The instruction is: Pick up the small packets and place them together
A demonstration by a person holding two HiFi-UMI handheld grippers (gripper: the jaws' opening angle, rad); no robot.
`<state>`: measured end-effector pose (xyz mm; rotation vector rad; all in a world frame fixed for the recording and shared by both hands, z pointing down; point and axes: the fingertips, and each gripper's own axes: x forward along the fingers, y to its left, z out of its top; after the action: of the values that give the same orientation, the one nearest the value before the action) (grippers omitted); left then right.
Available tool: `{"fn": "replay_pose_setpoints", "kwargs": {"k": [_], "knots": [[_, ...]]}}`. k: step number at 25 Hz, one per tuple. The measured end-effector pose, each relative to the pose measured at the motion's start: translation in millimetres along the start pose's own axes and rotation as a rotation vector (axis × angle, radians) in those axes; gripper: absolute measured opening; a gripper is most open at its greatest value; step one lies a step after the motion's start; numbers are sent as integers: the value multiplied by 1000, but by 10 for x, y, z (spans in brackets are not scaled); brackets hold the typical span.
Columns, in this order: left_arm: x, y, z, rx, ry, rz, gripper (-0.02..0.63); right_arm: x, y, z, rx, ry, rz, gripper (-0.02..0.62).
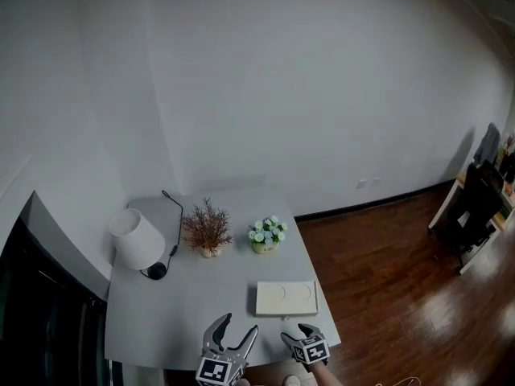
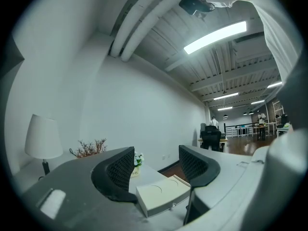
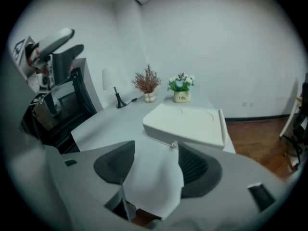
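A white flat packet (image 3: pixel 154 182) lies between the jaws of my right gripper (image 3: pixel 155 150), spanning from one pad to the other and hanging down toward the camera. In the head view that right gripper (image 1: pixel 296 334) is at the table's near edge, just in front of a cream flat box (image 1: pixel 286 297). My left gripper (image 1: pixel 239 328) hovers beside it to the left, open, with nothing between its fingers (image 2: pixel 118 170); the cream box (image 2: pixel 161 194) shows beyond them. I see no other packets.
The grey table (image 1: pixel 185 304) carries a white lamp (image 1: pixel 137 240) with a black cord at the back left, a dried plant (image 1: pixel 207 230) and a small flower pot (image 1: pixel 267 234). Wooden floor (image 1: pixel 378 264) lies to the right, a dark cabinet (image 1: pixel 48 312) to the left.
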<state>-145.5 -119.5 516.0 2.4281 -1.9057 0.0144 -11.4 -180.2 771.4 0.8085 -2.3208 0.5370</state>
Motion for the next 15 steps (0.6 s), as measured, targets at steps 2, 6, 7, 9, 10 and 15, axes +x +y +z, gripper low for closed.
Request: {"fn": "replay_pose_setpoints", "kwargs": {"k": [2,6,7,9,10,15], "knots": [[-1,30,5,3,2,23,278,304,-113,-142,61,69,9,281],[-84,121,27,-1,-1,76,278,637,-353,-225,130,141,-55,281],[-111,158,21,0,-5,93,278,697,-402,-211,133,141,-68,281],[-167,240,7,2,-11,126,278,789,-483,-171,144,137,-90,281],[-197,277,4,1,-11,142,278,820,-511,-161,158,136,-99,281],[-336,416,-29,-9,-5,205,278,842,-678,-228,280,134,-163,172]]}}
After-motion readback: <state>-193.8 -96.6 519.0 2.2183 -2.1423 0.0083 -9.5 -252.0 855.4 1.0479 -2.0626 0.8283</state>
